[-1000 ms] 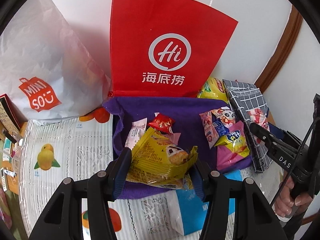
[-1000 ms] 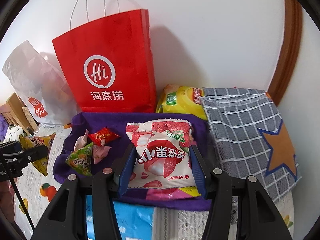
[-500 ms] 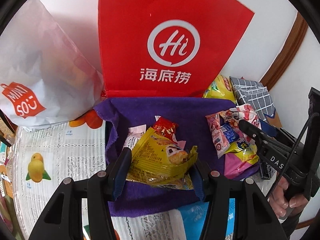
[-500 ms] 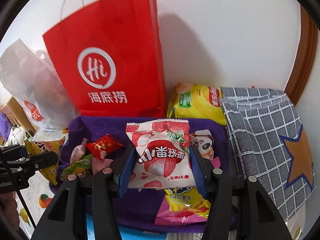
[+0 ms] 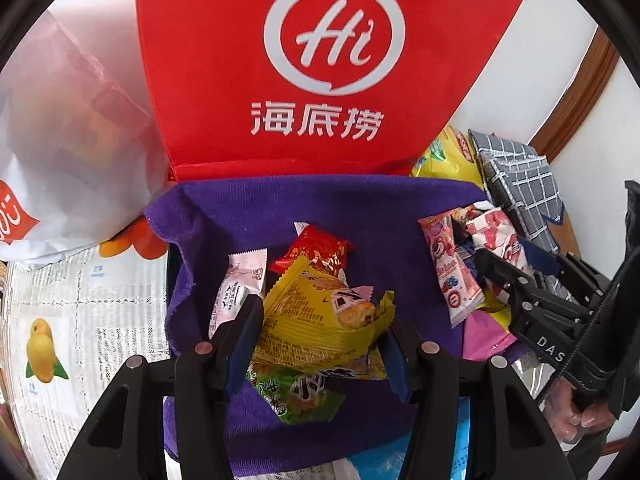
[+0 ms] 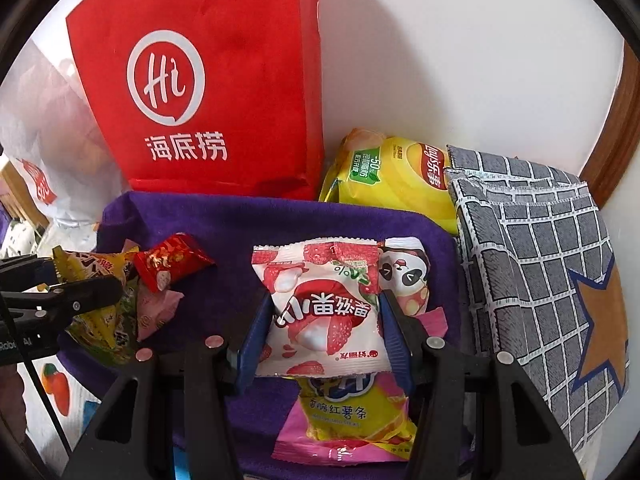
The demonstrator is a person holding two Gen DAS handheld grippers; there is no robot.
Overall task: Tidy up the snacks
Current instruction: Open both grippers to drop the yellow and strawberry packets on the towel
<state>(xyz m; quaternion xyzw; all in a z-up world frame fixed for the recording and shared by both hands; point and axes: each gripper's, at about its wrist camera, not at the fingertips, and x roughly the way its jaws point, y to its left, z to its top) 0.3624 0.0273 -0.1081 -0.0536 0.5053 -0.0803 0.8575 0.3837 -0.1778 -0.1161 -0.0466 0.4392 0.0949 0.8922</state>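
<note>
Both grippers have sunk toward the purple cloth, fingers clamping yellow packet and strawberry packet.

Yellow snack packet and pink-white lychee packet (both clamped) above the purple cloth.

Between your left tool's matt black plastic arms sat a glossy, crinkled yellow foil packet; your right tool pinched a shiny plastic lychee wrapper. Beneath both lay a fuzzy purple cloth, and beyond it a smooth matt red paper bag.
</note>
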